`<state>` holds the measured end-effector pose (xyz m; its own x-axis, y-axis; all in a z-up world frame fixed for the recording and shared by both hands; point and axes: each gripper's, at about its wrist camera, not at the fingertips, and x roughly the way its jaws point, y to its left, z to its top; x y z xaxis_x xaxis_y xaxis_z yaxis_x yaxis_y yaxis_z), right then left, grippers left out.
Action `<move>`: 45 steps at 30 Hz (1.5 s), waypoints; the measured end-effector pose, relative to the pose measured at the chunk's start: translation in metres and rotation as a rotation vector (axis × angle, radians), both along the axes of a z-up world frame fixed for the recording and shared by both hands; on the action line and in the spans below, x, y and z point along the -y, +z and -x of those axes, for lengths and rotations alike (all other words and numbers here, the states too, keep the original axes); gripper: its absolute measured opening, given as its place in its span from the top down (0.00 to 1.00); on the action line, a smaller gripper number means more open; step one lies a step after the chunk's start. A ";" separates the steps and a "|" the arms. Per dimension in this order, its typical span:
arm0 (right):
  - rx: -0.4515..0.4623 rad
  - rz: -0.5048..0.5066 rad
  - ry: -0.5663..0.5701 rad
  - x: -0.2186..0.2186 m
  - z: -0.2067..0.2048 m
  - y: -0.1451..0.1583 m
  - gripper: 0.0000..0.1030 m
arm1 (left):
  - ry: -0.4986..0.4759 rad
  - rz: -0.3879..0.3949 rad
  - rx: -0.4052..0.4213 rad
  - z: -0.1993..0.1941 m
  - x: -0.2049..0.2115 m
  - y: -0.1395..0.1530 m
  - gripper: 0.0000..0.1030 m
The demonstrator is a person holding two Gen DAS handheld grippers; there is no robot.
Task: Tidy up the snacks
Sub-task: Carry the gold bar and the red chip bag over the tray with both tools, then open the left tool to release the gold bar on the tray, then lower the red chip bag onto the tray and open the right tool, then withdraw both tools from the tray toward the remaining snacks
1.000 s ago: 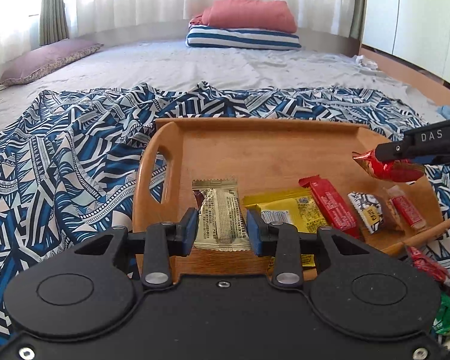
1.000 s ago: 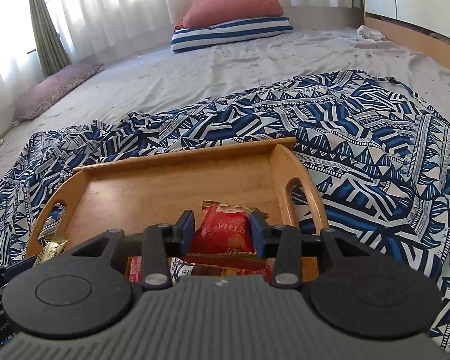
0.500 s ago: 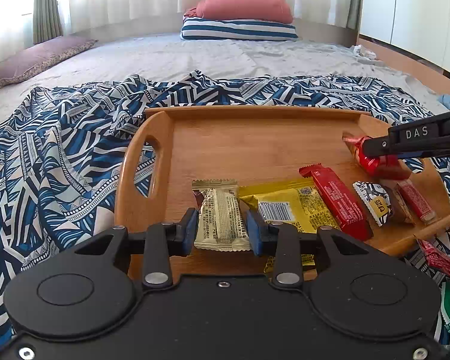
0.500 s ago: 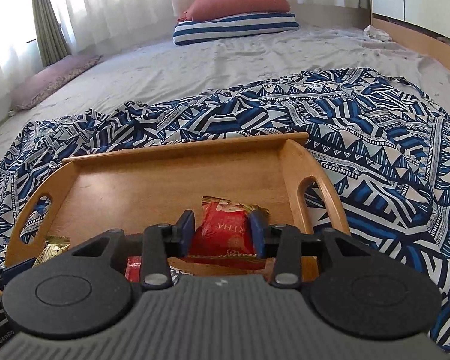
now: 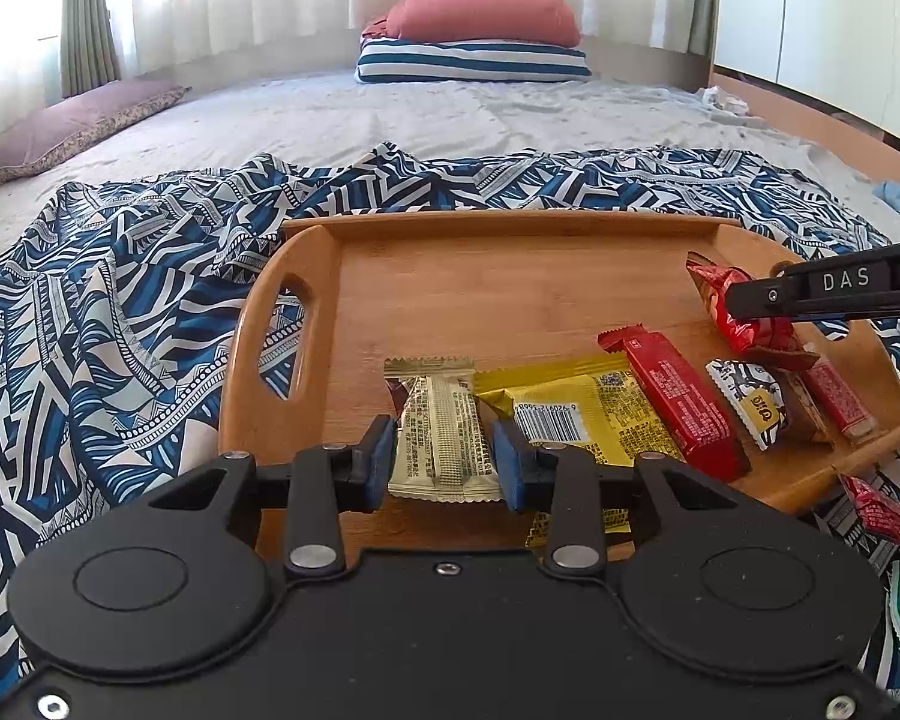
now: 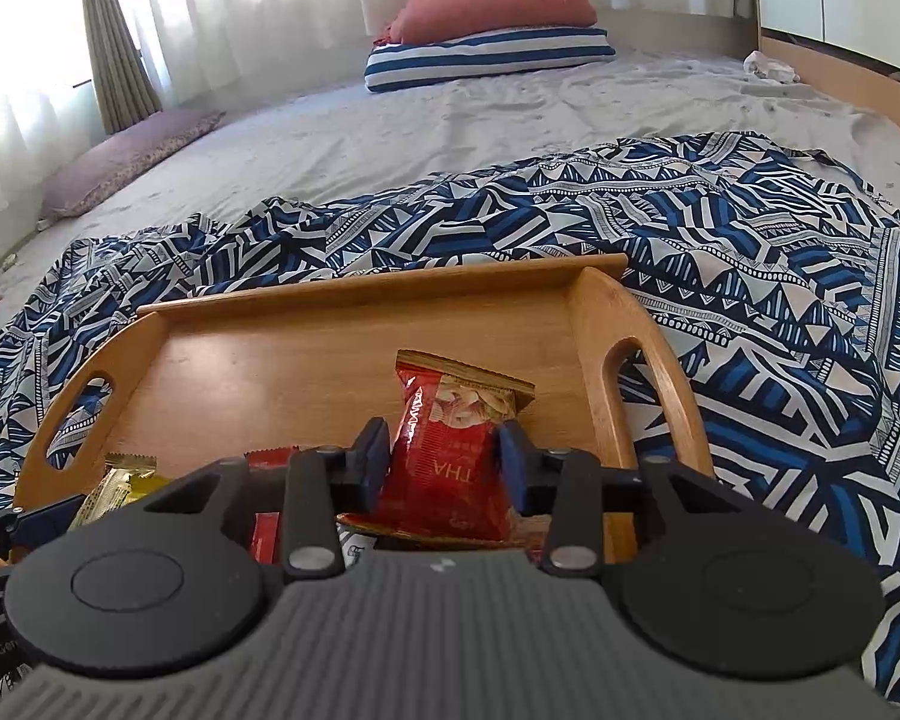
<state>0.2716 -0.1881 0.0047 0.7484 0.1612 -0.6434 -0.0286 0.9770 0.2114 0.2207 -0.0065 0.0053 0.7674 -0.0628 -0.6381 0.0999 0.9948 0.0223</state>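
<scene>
Wooden tray (image 5: 510,300), handled, on patterned blue cloth (image 5: 120,330) spread over the bed.

My left gripper (image 5: 444,456): jaws narrowed, clamped on a beige snack packet (image 5: 444,438) at the tray's near left.

My right gripper (image 6: 444,462): jaws narrowed, clamped on a red snack packet (image 6: 450,456) at the tray's near right.

Between them: yellow packet (image 5: 594,414), red bar (image 5: 678,408).

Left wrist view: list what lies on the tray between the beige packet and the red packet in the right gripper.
Between beige packet and red packet: yellow packet, long red bar.
</scene>
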 end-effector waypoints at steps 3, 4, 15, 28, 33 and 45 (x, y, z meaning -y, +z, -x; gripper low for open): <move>-0.001 -0.006 -0.001 0.001 0.000 0.000 0.57 | 0.003 0.001 -0.003 0.000 0.000 0.000 0.67; -0.002 -0.006 -0.002 0.001 0.000 0.001 0.57 | 0.004 0.000 -0.004 -0.001 0.000 0.001 0.67; 0.021 -0.049 0.002 0.004 0.013 0.010 0.35 | 0.010 -0.041 0.039 0.013 -0.003 0.015 0.31; 0.106 0.004 0.101 0.000 0.072 0.038 0.24 | -0.061 -0.020 0.114 0.077 -0.003 0.040 0.11; 0.146 0.005 0.118 0.000 0.108 0.041 0.15 | -0.104 -0.013 0.133 0.106 -0.002 0.042 0.08; 0.249 0.090 0.087 -0.014 0.190 0.029 0.01 | -0.110 0.036 0.086 0.141 -0.009 0.031 0.07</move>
<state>0.0815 -0.1743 0.0338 0.8710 0.1826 -0.4561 -0.1537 0.9830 0.1001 0.0795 0.0026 0.0362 0.8063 -0.1709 -0.5663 0.2074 0.9783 0.0001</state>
